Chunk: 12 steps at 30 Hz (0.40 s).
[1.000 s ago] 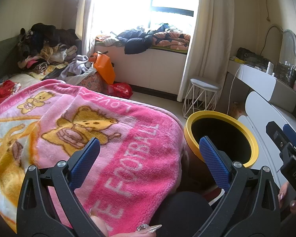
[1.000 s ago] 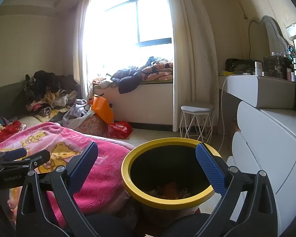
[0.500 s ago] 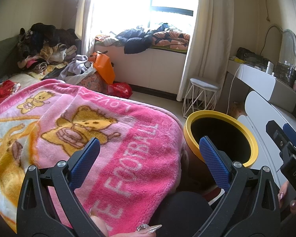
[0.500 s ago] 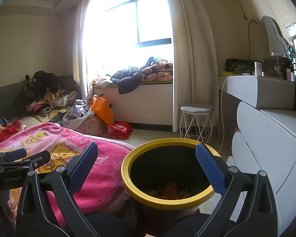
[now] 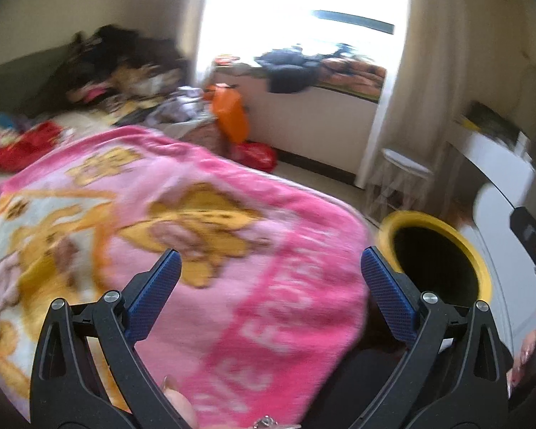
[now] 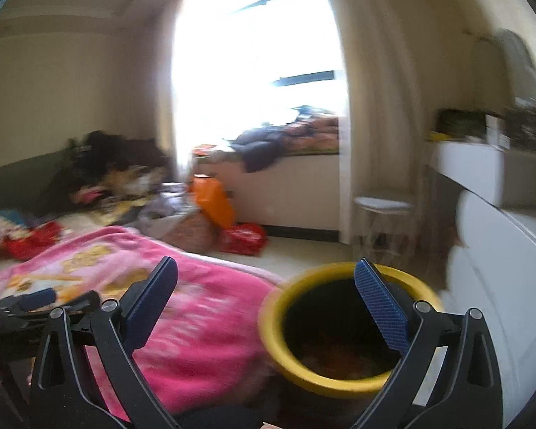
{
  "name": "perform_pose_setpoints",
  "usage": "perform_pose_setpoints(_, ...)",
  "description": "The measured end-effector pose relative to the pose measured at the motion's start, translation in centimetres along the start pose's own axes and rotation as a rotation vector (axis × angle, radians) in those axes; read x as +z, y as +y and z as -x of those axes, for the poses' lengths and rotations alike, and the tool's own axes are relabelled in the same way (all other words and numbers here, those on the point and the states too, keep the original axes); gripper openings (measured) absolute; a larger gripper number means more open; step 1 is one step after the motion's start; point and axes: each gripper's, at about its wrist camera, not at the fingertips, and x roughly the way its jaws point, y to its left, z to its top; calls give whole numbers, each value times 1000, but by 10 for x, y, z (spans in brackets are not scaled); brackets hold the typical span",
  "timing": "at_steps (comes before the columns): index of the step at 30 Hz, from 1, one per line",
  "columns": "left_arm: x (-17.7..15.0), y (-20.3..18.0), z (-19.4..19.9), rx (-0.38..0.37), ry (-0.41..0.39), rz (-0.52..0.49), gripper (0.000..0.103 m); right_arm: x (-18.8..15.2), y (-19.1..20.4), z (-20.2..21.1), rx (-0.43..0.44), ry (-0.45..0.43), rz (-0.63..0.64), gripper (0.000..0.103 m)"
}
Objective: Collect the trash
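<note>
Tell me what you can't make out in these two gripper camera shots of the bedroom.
- Bin contents: the left wrist view shows only a dark inside of the yellow bin; the right wrist view is blurred and the right gripper finger covers part.
- Blanket lettering: smeared by motion blur, cut by the bottom edge.
- Dresser-top items: small and blurred.
- Clothes pile: single pieces unreadable.
</note>
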Motion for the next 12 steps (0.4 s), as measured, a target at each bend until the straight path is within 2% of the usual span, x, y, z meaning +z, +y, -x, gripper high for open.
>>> perform_pose_setpoints(2, 3, 34, 7, 61, -3, 55, 93, 12, 46, -17, 150, 25, 58, 97)
perform_pose_setpoints(6, -1, 134, 25, 284, -7, 179, 93, 14, 139, -49, 430, 133, 124, 97)
perform_pose_setpoints(8, -14, 198, 33, 441, 15, 251, 93, 3, 200, -68, 560, 226, 163, 97)
perform_pose_setpoints(9, -20, 219, 34, 487, 30, 276, 93, -5, 226, -76, 601, 267, 187, 97)
perform_pose_setpoints(11, -39, 279, 32, 600, 110, 370, 93, -32, 292, -100, 709, 409, 247, 97)
perform_pose_setpoints(12, -48, 302, 30, 642, 135, 407, 93, -44, 314, -108, 734, 463, 266, 97)
